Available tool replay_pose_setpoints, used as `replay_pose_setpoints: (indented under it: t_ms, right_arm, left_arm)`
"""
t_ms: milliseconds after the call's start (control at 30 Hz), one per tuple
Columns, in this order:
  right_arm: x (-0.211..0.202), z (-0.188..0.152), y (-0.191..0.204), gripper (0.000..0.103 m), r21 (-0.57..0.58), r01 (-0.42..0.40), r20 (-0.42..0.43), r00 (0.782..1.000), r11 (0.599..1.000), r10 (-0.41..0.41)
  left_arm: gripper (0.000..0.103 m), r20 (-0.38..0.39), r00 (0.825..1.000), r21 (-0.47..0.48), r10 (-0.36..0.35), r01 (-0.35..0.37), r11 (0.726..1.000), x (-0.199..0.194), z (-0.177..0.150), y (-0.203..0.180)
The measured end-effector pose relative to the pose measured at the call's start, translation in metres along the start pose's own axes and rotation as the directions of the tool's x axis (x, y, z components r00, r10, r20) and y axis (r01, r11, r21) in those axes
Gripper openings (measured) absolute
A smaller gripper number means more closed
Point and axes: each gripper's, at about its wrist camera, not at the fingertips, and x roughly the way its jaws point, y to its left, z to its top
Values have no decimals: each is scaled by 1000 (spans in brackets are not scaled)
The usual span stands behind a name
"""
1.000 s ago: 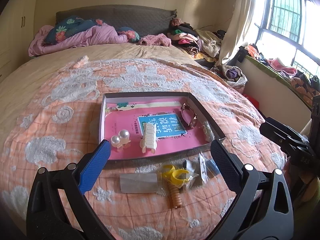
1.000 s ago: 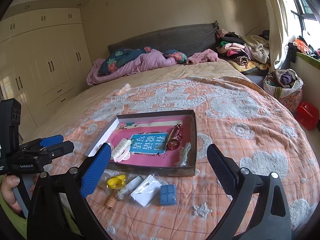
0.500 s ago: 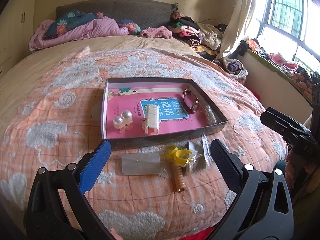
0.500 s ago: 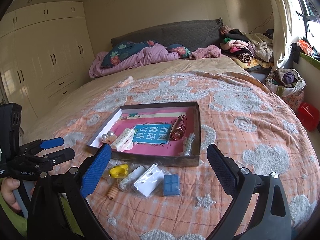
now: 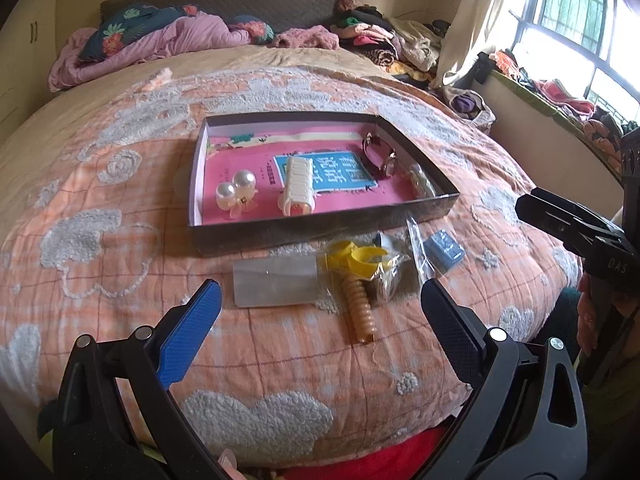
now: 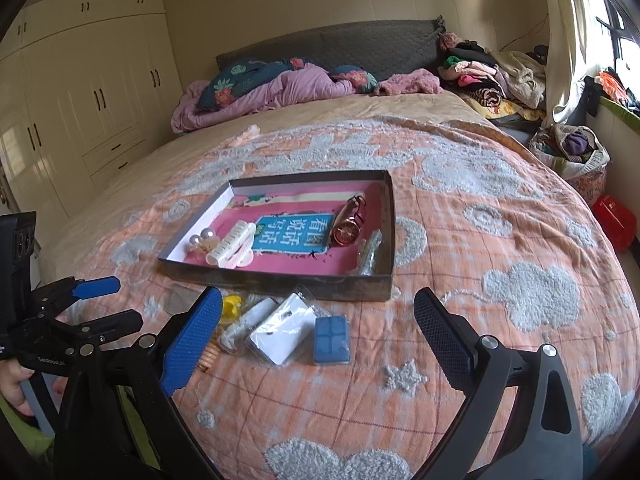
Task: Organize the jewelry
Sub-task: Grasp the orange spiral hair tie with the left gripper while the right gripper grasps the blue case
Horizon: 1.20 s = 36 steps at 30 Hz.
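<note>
Both your grippers hang wide open and empty above the near edge of the bed, well back from the work.

The loose pieces lie in a row on the quilt, just this side of the box (image 5: 320,236)'s near wall, ahead of both sets of fingers.

For your left gripper (image 5: 320,308), the spiral clip (image 5: 360,312) sits almost dead centre between the fingertips and a little beyond them. Its long axis runs nearly straight away from you, tipped slightly toward the left finger at the far end. The fingers therefore close across its width, which suits a pinch without turning the wrist. The yellow rings (image 5: 362,256) in their bag lie just past its far end, touching it. The clear packet (image 5: 276,280) lies beyond and toward your left finger.

For your right gripper (image 6: 316,324), the blue block (image 6: 331,338) lies between the fingertips, slightly toward the left finger, with the white packet (image 6: 282,332) just beside it on that side. The clip shows only as a sliver behind your left finger.

So I judge that the left hand is the better placed for the clip and the right for the block. Either move is a short reach forward and down. The box, with the pearls (image 5: 236,190), comb clip (image 5: 298,190) and watch (image 5: 380,156) inside, lies straight beyond.
</note>
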Motion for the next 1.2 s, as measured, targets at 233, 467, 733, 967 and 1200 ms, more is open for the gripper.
replay_pose_setpoints:
  t_ms: [233, 467, 733, 967, 1200]
  right_arm:
    - [16, -10, -7, 96, 0, 21, -55, 998, 1000, -21]
    - [33, -20, -12, 96, -15, 41, -105, 994, 999, -43]
    - [53, -31, -18, 89, -14, 55, -158, 986, 998, -57]
    - [77, -42, -26, 72, 7, 57, -222, 974, 998, -54]
    - [99, -47, -12, 55, -66, 48, -239, 969, 997, -63]
  left_arm:
    - [91, -55, 997, 12, -53, 54, 998, 16, -10, -8]
    - [55, -121, 989, 17, -91, 93, 995, 38, -21, -15]
    - [35, -171, 980, 21, -104, 110, 994, 59, -29, -20]
    - [31, -178, 981, 43, -81, 90, 995, 71, -31, -23]
    - [29, -177, 981, 32, -76, 83, 996, 79, -28, -21]
